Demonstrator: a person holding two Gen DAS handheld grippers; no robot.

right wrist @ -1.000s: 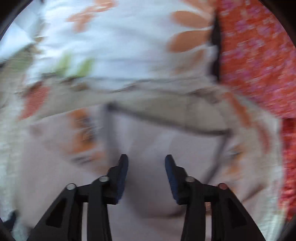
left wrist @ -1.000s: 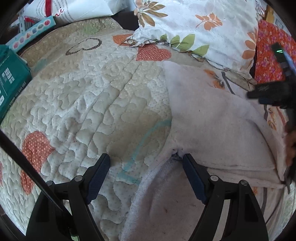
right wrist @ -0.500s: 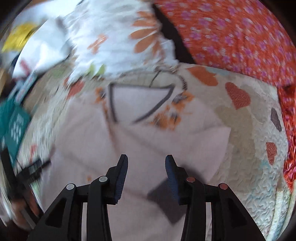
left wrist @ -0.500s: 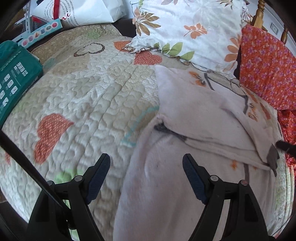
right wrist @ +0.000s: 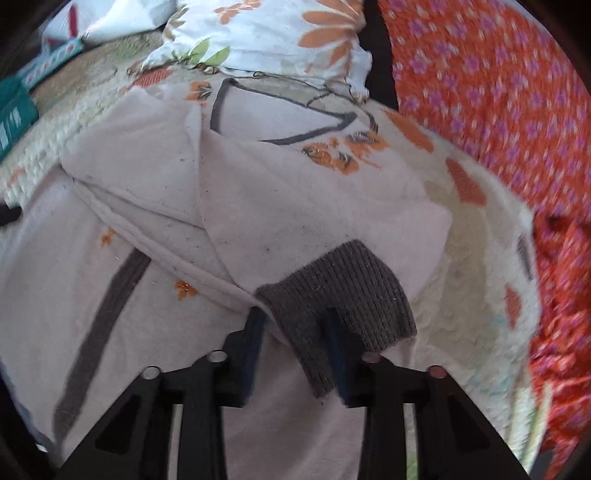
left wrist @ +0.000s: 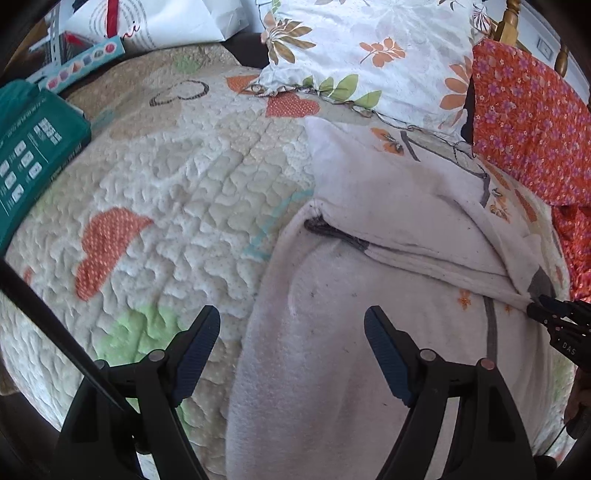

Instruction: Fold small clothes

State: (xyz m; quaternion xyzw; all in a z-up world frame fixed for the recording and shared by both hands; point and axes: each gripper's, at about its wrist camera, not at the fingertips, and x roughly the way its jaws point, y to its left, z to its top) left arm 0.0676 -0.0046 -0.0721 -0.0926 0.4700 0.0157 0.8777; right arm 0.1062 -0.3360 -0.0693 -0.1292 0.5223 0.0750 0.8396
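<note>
A pale pink sweater (left wrist: 369, 369) with grey trim lies on the quilted bedspread (left wrist: 184, 184), one sleeve folded across its chest. My left gripper (left wrist: 291, 317) hovers open over the sweater's left edge, with nothing between its fingers. In the right wrist view the sweater (right wrist: 295, 192) fills the middle, and the sleeve's grey ribbed cuff (right wrist: 340, 288) sits between the closing jaws of my right gripper (right wrist: 295, 321), which press on it. The left wrist view shows that right gripper (left wrist: 543, 306) at the right edge, with the cuff (left wrist: 539, 284) drawn to its tip.
A white floral pillow (left wrist: 369, 48) and an orange flowered pillow (left wrist: 524, 122) lie behind the sweater. A teal box (left wrist: 29, 147) sits at the bed's left edge, and a white bag (left wrist: 166, 18) at the far left corner. Bare quilt stretches left of the sweater.
My right gripper swung across the sweater to the sleeve's grey cuff, and its jaws narrowed around it. My left gripper pulled back a little and stayed open.
</note>
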